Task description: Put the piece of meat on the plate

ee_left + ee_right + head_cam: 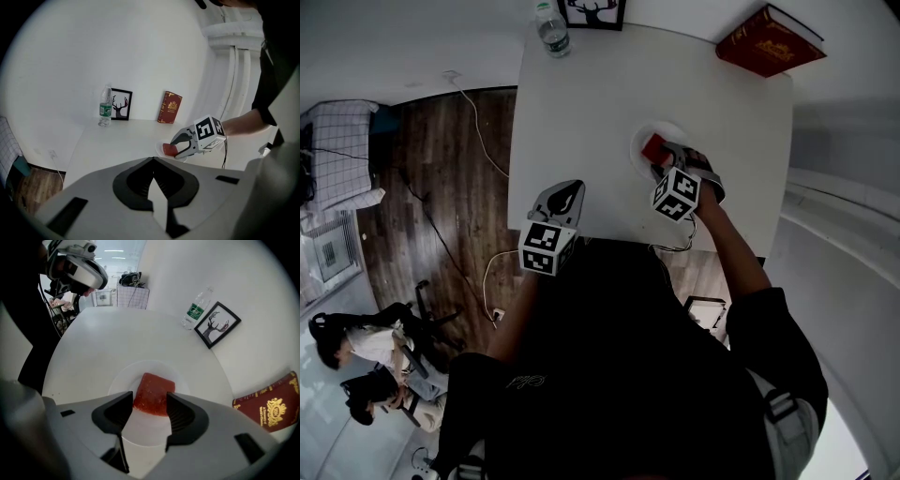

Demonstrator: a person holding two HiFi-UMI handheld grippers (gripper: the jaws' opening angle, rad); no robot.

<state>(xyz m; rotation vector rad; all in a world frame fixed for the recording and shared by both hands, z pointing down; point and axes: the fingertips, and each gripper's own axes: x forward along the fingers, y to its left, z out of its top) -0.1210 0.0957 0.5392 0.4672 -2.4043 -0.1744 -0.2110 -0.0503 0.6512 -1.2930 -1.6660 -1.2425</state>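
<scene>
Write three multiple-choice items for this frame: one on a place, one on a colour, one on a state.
1. Where does the piece of meat lie?
A. on the plate
B. on the bare table
C. beside the bottle

2. What colour is the cover of the book?
A. blue
B. dark red
C. green

3. How do the jaws of the left gripper stand?
A. together, with nothing between them
B. wide apart
C. closed on the piece of meat

Answers:
1. A: the right gripper view shows the piece of meat resting flat on the plate.
2. B: the cover is dark red with gold print.
3. A: the left gripper view shows the tips met, with nothing between them.
</scene>
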